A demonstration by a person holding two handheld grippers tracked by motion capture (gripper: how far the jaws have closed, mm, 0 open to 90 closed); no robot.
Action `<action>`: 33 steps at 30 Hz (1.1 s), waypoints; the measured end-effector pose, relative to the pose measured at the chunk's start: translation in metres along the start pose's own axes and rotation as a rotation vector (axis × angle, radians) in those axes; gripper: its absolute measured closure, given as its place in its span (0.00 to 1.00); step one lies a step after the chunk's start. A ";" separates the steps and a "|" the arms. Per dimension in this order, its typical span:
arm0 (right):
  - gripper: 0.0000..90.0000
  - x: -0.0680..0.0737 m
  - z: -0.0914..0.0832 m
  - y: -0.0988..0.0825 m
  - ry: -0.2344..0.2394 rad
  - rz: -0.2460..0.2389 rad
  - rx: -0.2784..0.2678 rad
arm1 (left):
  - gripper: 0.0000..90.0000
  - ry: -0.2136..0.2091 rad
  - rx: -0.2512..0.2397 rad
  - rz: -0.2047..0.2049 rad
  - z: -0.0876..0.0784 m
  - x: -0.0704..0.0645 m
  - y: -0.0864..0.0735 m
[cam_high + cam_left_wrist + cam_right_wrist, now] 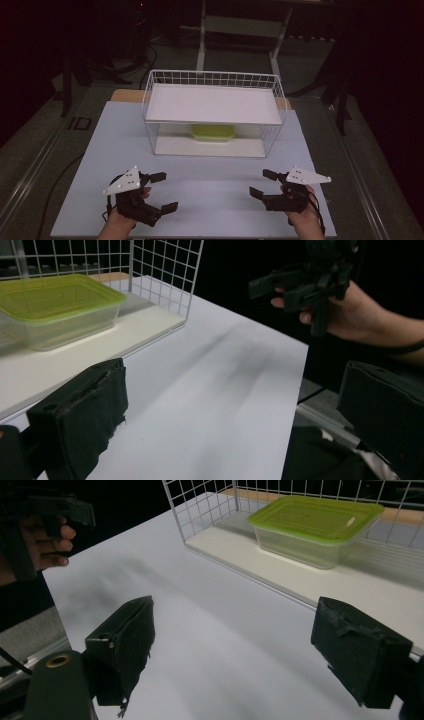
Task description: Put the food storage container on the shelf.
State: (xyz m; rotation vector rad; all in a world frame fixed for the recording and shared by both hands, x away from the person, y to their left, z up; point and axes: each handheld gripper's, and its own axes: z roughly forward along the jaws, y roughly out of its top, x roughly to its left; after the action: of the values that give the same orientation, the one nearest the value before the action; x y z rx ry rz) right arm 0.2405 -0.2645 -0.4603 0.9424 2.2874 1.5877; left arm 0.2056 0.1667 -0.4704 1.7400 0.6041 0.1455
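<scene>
Closest to me, I have the left gripper low over the near left part of the white worktop, its jaws spread wide with nothing between them. In the left gripper view those two black jaws rise at the bottom corners with bare white surface between. My right gripper sits over the near right part of the worktop, level with the left one and well apart from it; its jaws are also spread and empty. Each gripper carries a grey three-cornered plate on top, and I can see a hand wrapped around each handle at the bottom edge of the high view. In the left gripper view the right gripper shows farther off at the upper right, held over the worktop's edge against the dark background.

Past both grippers lies a stretch of bare worktop, and then the white wire basket, which stands across the far middle of the worktop. Its front, the side facing me, is open. A white shelf board lies across its upper part, and a second pale board forms its floor.

The green-lidded container stands on that lower board, under the shelf, near the middle and set towards the back. It is a clear rectangular tub with its lime-green lid on, upright. Neither gripper touches it.
</scene>
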 end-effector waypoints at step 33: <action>0.17 -0.023 0.006 -0.045 0.023 -0.147 0.041 | 0.01 0.087 0.059 0.059 0.009 0.007 -0.038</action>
State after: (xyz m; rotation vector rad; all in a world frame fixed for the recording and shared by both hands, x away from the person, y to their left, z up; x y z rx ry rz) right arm 0.2444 -0.2837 -0.5074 0.7497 2.3529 1.5049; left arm 0.2028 0.1674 -0.5098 1.8171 0.6262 0.2478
